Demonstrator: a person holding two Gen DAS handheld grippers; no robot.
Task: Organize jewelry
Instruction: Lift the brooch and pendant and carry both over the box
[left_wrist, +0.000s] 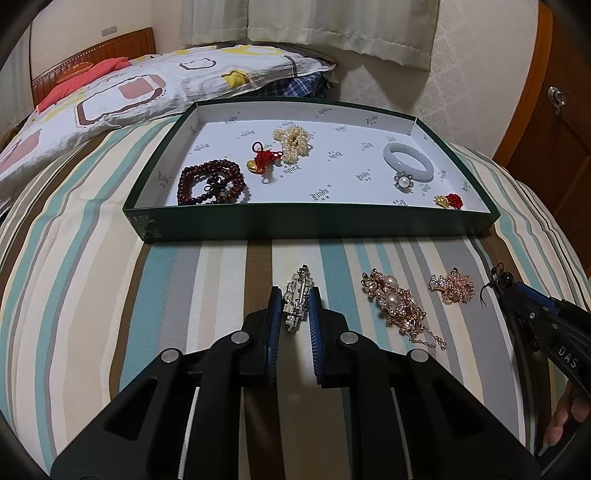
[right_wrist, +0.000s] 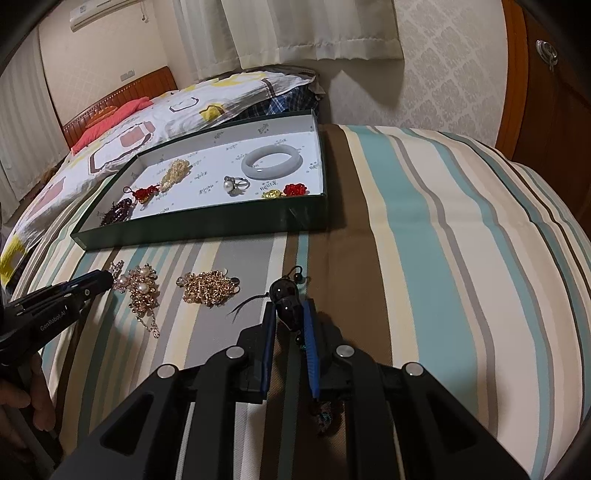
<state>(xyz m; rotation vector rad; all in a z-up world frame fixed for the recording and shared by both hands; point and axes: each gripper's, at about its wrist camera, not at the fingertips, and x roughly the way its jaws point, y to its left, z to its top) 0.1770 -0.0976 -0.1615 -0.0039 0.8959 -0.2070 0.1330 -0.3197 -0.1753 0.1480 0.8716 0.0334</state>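
While both grippers sit near the green box, left gripper fingers pinch the silver brooch and right gripper fingers pinch the dark charm, so either could slip onto the bed.

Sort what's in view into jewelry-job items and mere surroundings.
Job: green tray, silver brooch in left gripper, black pendant in right gripper, pearl brooch, gold brooch.
Surroundings: pillow, curtain, cabinet.

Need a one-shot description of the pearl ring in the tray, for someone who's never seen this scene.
Find the green tray on the striped bedspread. Near its right end lies a pale jade-like bangle; the pearl ring sits at the bangle's near edge. It is the tray's only silver piece, one white pearl in a flower-shaped setting.
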